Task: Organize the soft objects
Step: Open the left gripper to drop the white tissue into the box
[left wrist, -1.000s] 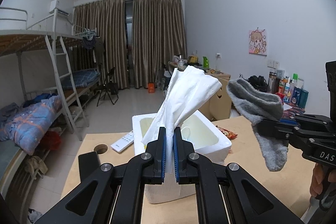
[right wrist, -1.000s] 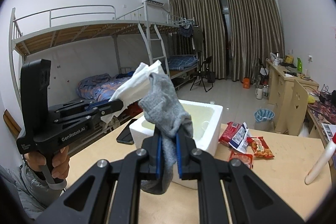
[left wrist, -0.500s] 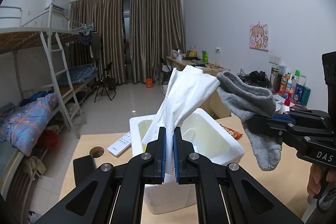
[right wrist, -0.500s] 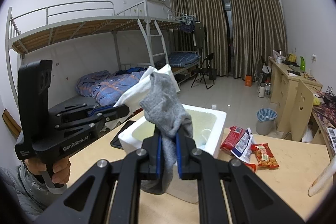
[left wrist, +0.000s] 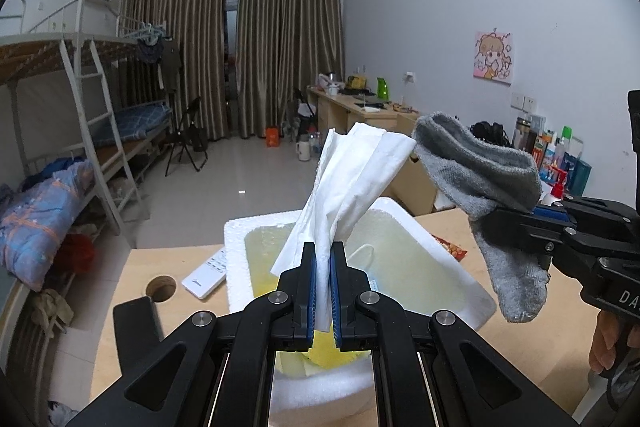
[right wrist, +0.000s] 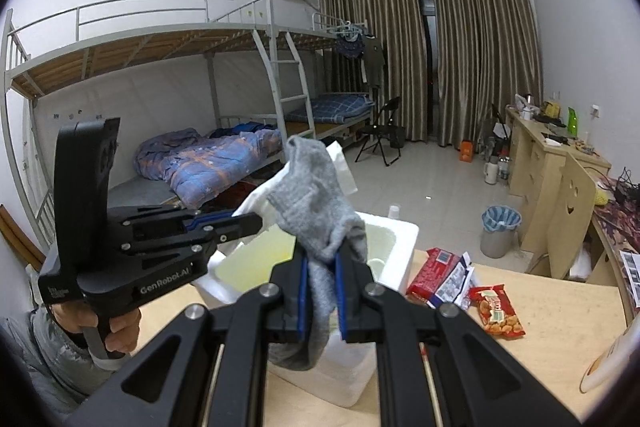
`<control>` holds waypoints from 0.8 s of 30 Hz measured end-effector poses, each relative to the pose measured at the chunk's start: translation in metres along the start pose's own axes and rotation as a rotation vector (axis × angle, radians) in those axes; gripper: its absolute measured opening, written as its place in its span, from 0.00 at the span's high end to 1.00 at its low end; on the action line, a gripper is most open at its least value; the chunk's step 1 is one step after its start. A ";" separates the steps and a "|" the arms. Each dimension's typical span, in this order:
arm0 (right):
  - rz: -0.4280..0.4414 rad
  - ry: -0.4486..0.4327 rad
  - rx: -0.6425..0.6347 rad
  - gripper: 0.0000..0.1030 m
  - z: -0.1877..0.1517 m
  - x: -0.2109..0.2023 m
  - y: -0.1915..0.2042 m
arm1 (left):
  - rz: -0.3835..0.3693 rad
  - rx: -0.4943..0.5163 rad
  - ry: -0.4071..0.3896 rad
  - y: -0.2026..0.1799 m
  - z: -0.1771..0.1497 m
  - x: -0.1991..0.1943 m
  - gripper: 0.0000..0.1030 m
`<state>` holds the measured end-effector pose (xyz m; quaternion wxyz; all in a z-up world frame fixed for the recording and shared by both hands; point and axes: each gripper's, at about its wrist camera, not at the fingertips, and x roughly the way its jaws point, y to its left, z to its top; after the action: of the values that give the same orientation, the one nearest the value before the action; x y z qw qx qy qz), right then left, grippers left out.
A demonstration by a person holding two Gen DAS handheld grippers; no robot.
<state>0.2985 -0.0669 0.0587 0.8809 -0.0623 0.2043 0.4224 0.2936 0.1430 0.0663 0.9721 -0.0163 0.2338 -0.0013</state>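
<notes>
Hanging over the white foam box [left wrist: 460,271], both grippers carry their loads side by side. The left gripper [left wrist: 324,291] is clamped tight on a white tissue [left wrist: 352,183], which fans upward and away from the blue pads, its loose top corner almost meeting the sock next to it. The right gripper [right wrist: 320,291] is squeezed onto a grey sock [right wrist: 316,203]: the cuff flops up above the fingers, the toe end dangles below them, right over the near wall of the box. Seen from the left wrist camera, that sock droops off the right tool's tip just beside the box's right edge.

The box sits on a pale wooden table [right wrist: 560,343], its yellowish inside open to view. A white remote [left wrist: 204,277] lies to its left, near a round hole in the tabletop. Snack packets [right wrist: 464,287] lie to its right. A hand [right wrist: 116,331] grips the left tool's handle.
</notes>
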 end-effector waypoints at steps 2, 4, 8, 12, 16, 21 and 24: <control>-0.007 0.005 0.007 0.86 -0.001 0.003 -0.005 | -0.005 -0.004 0.014 0.002 0.000 0.006 0.94; -0.008 0.007 0.014 0.86 0.000 0.005 -0.009 | 0.000 -0.001 0.027 0.003 0.000 0.014 0.94; -0.013 0.010 0.012 0.86 0.000 0.007 -0.011 | 0.001 0.004 0.043 0.004 0.000 0.023 0.94; -0.013 0.016 0.010 0.86 0.002 0.009 -0.012 | 0.002 0.007 0.068 0.003 -0.002 0.032 0.93; -0.013 0.016 0.004 0.86 0.003 0.008 -0.011 | 0.005 -0.002 0.077 0.006 -0.003 0.034 0.87; -0.020 0.005 0.001 0.86 0.004 0.005 -0.011 | 0.021 -0.006 0.078 0.006 -0.005 0.033 0.25; -0.023 0.005 -0.001 0.86 0.004 0.005 -0.012 | 0.041 0.004 0.031 0.006 -0.007 0.027 0.24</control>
<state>0.3117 -0.0693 0.0592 0.8852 -0.0661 0.2055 0.4121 0.3146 0.1483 0.0480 0.9682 -0.0098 0.2493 0.0178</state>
